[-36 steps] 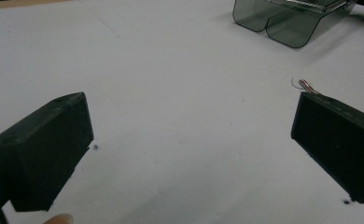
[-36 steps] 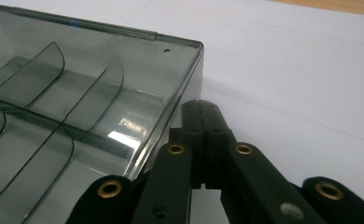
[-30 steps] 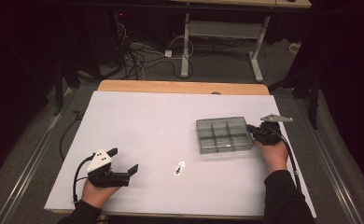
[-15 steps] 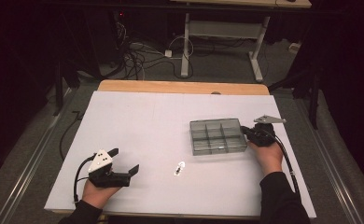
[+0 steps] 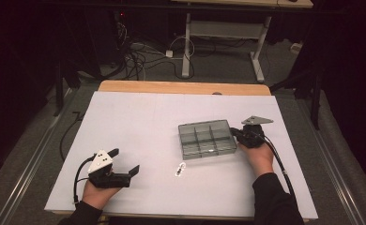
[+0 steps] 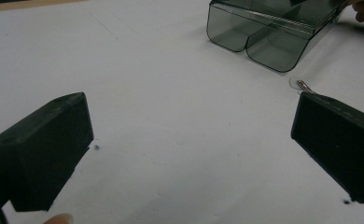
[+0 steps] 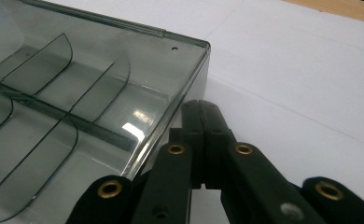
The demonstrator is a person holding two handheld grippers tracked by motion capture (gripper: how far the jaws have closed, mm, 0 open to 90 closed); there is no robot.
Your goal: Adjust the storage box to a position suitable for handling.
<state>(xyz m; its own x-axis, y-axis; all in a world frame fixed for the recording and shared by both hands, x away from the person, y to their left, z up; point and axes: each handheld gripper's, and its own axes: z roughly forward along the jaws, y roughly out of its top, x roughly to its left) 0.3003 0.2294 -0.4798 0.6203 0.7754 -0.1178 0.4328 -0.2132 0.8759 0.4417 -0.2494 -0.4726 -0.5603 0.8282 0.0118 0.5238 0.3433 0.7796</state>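
Compartment tray (image 5: 207,138), compartments all bare

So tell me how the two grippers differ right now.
The left gripper has its jaws spread wide with nothing between them; the right gripper has its jaws shut together. The left sits apart from the compartment tray; the right's closed tips press against the tray's side wall. Both are black, hand-held, and low over the white table.
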